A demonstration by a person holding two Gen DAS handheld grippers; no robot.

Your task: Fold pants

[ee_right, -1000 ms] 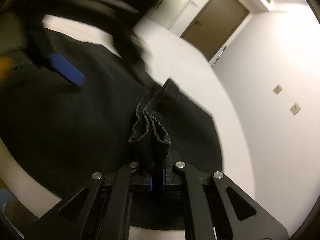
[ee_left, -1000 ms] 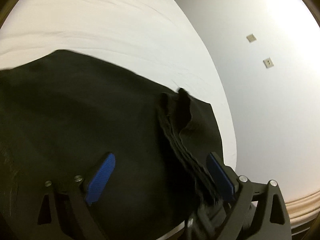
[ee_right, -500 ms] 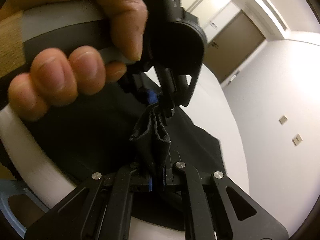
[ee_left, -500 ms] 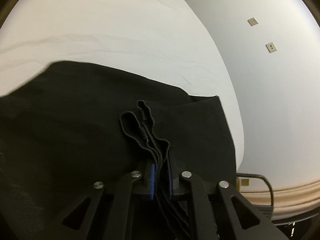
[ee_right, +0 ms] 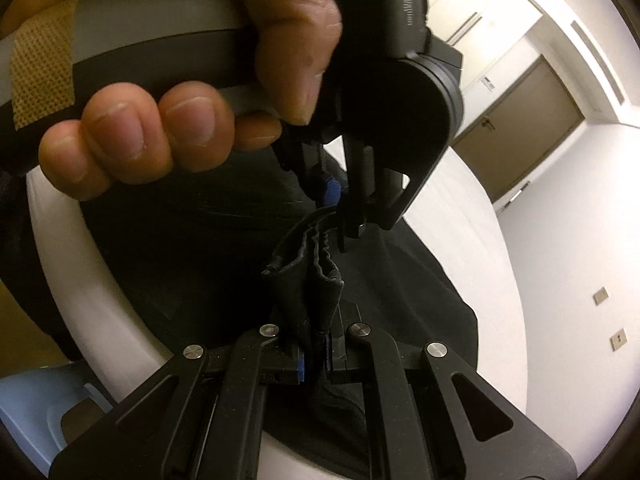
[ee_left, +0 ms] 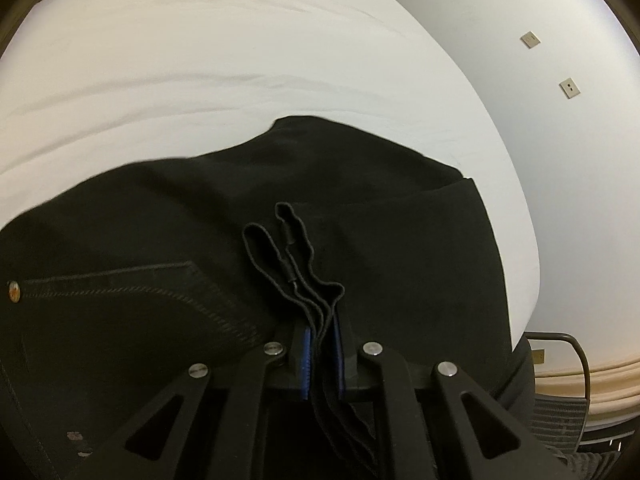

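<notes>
- Jaws first: the left gripper (ee_left: 320, 354) is pressed together on several stacked hem edges of the black pants (ee_left: 168, 264), blue pads barely apart with cloth between them; the right gripper (ee_right: 314, 360) is likewise clamped on a bunched, pleated wad of the same fabric.
- Just beyond the right gripper, the person's left hand (ee_right: 160, 120) grips the other tool's handle, and that tool meets the same bunch of cloth from above, so the 2 pinch points sit close together.
- Past the jaws, the pants lie spread over the white bed (ee_left: 240, 60), a stitched pocket seam and 1 rivet (ee_left: 14, 292) showing at the left wrist view's left side, the far edge a rounded fold line.
- Judged from this: layered edges suggest at least 1 fold is in; the garment looks broad and loose, so carrying the gathered end across, laying it flat and smoothing appear to remain.
- Farthest back: pale wall (ee_left: 580, 200) with 2 small plates, a brown door (ee_right: 524, 120).
</notes>
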